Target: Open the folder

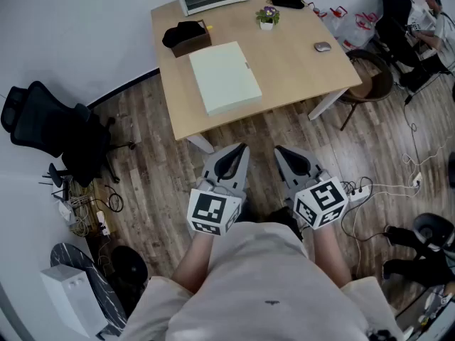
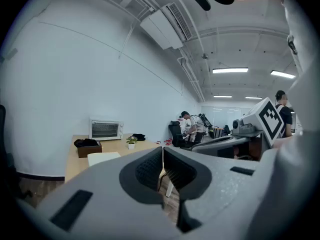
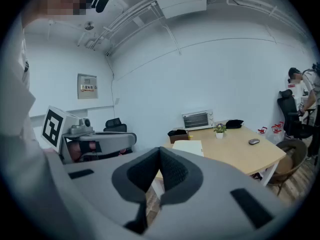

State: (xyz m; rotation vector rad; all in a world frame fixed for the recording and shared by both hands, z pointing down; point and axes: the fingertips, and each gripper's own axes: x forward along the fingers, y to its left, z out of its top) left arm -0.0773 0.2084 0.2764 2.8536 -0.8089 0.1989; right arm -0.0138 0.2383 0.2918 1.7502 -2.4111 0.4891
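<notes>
Wood floor [image 1: 156, 169], hand-held grippers [image 1: 240, 148] [image 1: 281, 150] parallel, closed, roughly level

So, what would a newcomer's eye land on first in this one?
The two grippers dominate the foreground of the head view: the left gripper and the right gripper are side by side, both shut and empty, short of the wooden table. Beyond them, a pale green folder lies closed on the table's left half, untouched.
</notes>
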